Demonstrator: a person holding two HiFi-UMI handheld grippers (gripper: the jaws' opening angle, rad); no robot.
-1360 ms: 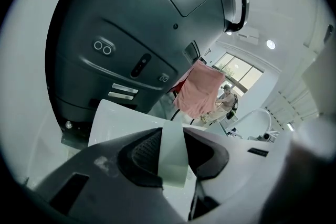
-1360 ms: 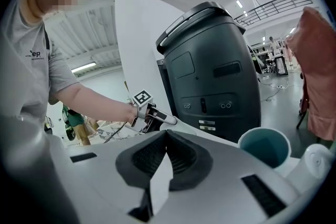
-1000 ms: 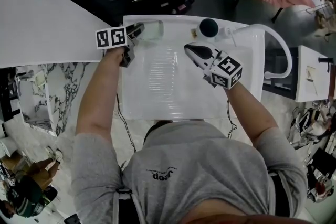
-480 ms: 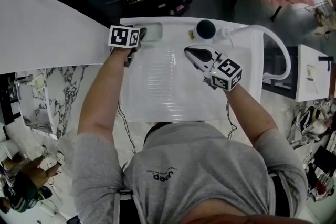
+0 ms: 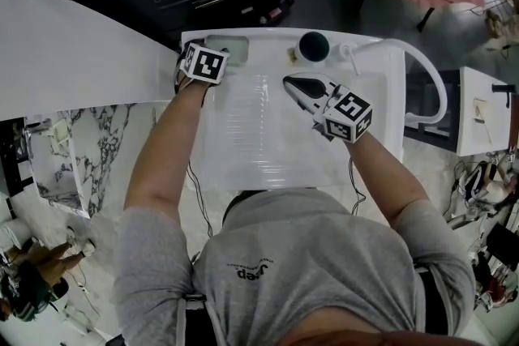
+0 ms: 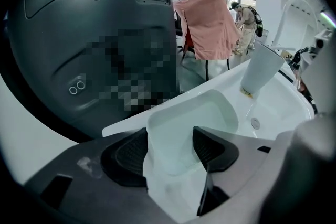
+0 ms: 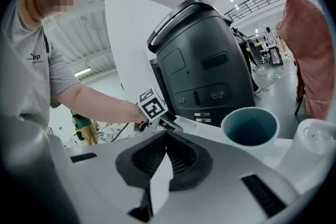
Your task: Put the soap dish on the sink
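Note:
The soap dish (image 6: 191, 120), a pale translucent tray, rests on the back left corner of the white sink (image 5: 243, 162). In the head view the dish (image 5: 229, 49) lies just beyond my left gripper's marker cube (image 5: 203, 63). My left gripper (image 6: 170, 149) points steeply down at it, and its jaws have just been opening. They now stand wide, with the dish's near end between the pads and not squeezed. My right gripper (image 5: 293, 83) hovers over the basin, shut with nothing in it; its pads (image 7: 181, 157) meet.
A cup (image 5: 314, 45) with a dark teal inside stands on the sink's back rim, right of the dish. A curved white faucet (image 5: 430, 73) arches over the right side. A big dark grey machine (image 6: 89, 29) stands behind the sink. A white counter (image 5: 73, 44) lies at the left.
My left gripper has rolled and tipped down over the sink's back left corner, its jaws spreading apart around the dish. The dish now sits on the rim. The right gripper has stayed put.

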